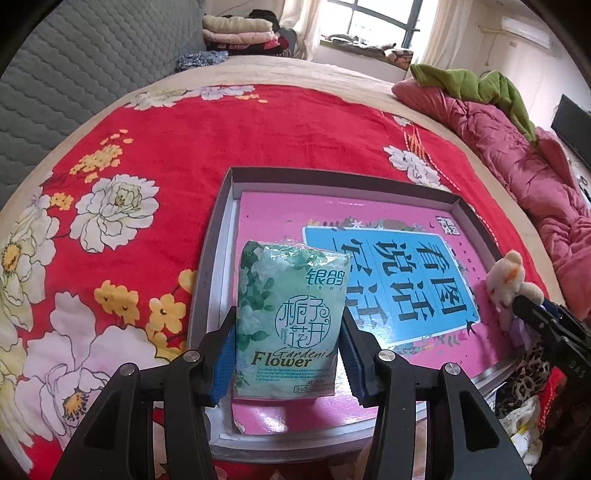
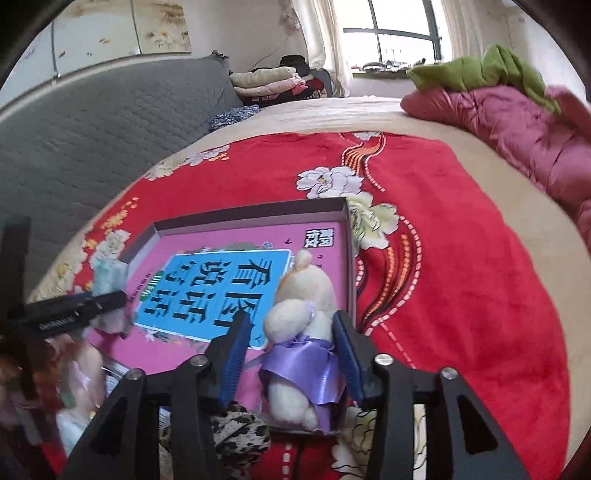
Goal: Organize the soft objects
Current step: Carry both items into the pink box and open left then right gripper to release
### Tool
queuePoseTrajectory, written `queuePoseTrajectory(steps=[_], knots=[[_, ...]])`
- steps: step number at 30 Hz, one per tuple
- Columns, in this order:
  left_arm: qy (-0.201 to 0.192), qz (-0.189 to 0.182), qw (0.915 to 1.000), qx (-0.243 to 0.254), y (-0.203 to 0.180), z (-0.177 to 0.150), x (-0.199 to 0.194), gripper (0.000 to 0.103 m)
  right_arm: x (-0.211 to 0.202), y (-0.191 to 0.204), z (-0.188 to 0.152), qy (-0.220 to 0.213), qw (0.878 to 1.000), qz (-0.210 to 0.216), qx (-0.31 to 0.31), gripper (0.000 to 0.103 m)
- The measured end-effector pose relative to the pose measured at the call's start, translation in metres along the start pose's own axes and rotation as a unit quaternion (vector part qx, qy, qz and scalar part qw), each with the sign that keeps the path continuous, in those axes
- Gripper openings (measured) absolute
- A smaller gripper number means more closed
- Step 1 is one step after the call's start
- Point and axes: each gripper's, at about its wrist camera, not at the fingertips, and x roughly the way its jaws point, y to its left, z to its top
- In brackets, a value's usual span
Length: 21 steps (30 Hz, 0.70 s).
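Observation:
My left gripper (image 1: 288,325) is shut on a green tissue pack (image 1: 290,317) printed "Gardenia Flower", held upright over the near left part of a shallow grey box (image 1: 218,225) with a pink and blue printed sheet inside. My right gripper (image 2: 290,332) is shut on a cream plush bear (image 2: 306,306) in a purple satin dress, held over the box's near right corner (image 2: 347,236). The bear also shows in the left wrist view (image 1: 508,275), and the tissue pack in the right wrist view (image 2: 107,273), blurred.
The box lies on a red floral blanket (image 1: 155,147) on a bed. A pink quilt (image 1: 517,162) with a green cloth (image 1: 476,81) lies along the right side. Folded clothes (image 1: 236,31) are stacked by the grey headboard (image 1: 74,74). Leopard-print fabric (image 2: 236,432) lies near the box's front edge.

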Motion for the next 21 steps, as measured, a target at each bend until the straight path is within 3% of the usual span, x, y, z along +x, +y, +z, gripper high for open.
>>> queuePoseTrajectory(steps=[7,12,21], knots=[[0.006,0.003,1.0,0.002,-0.001,0.0,0.002,0.053,-0.001,-0.002,0.002,-0.004,1.0,0.01,0.015,0.054],[0.006,0.005,1.0,0.004,-0.001,0.0,0.002,0.063,-0.006,-0.006,0.004,-0.015,1.0,0.006,0.025,0.054],[-0.008,-0.005,1.0,-0.001,0.002,0.002,-0.009,0.065,-0.021,-0.014,0.01,-0.041,0.998,0.009,0.037,0.054]])
